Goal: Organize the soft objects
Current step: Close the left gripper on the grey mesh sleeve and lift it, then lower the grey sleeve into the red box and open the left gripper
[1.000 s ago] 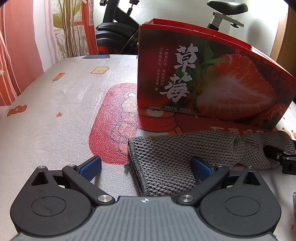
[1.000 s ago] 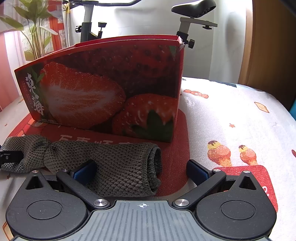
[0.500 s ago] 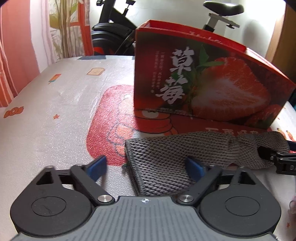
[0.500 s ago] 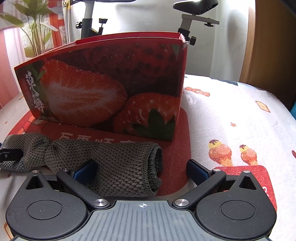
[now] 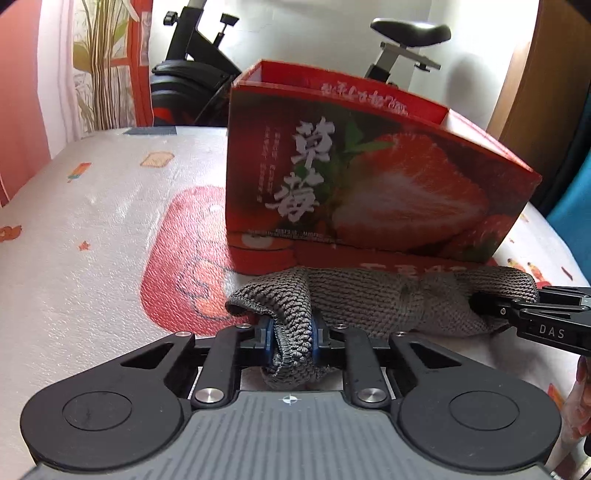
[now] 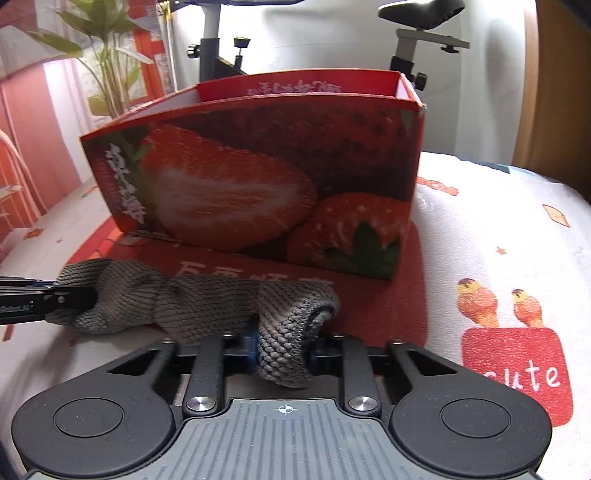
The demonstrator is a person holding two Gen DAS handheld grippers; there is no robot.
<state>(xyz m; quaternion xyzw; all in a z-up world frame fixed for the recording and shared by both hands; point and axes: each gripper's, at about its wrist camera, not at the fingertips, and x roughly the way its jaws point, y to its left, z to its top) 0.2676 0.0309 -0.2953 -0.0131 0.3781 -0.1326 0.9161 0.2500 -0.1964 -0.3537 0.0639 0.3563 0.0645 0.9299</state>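
Note:
A grey knitted cloth point(image 5: 369, 299) is stretched in front of a red strawberry box point(image 5: 369, 177). My left gripper point(image 5: 292, 338) is shut on the cloth's left end. My right gripper point(image 6: 282, 349) is shut on the cloth's point(image 6: 207, 302) right end. Each gripper shows in the other view, the right one point(image 5: 517, 314) at the far right edge and the left one point(image 6: 48, 297) at the far left edge. The cloth hangs between them, slightly above the patterned tablecloth point(image 5: 92, 240). The open-topped box point(image 6: 266, 177) stands just behind.
An exercise bike point(image 5: 207, 74) stands behind the table, its saddle point(image 6: 421, 11) above the box. A potted plant point(image 6: 107, 62) and red curtains are at the left. A wooden door point(image 6: 554, 92) is at the right.
Both grippers have closed on the ends of the cloth and raised it off the table. The views have risen, and the box's open top now shows.

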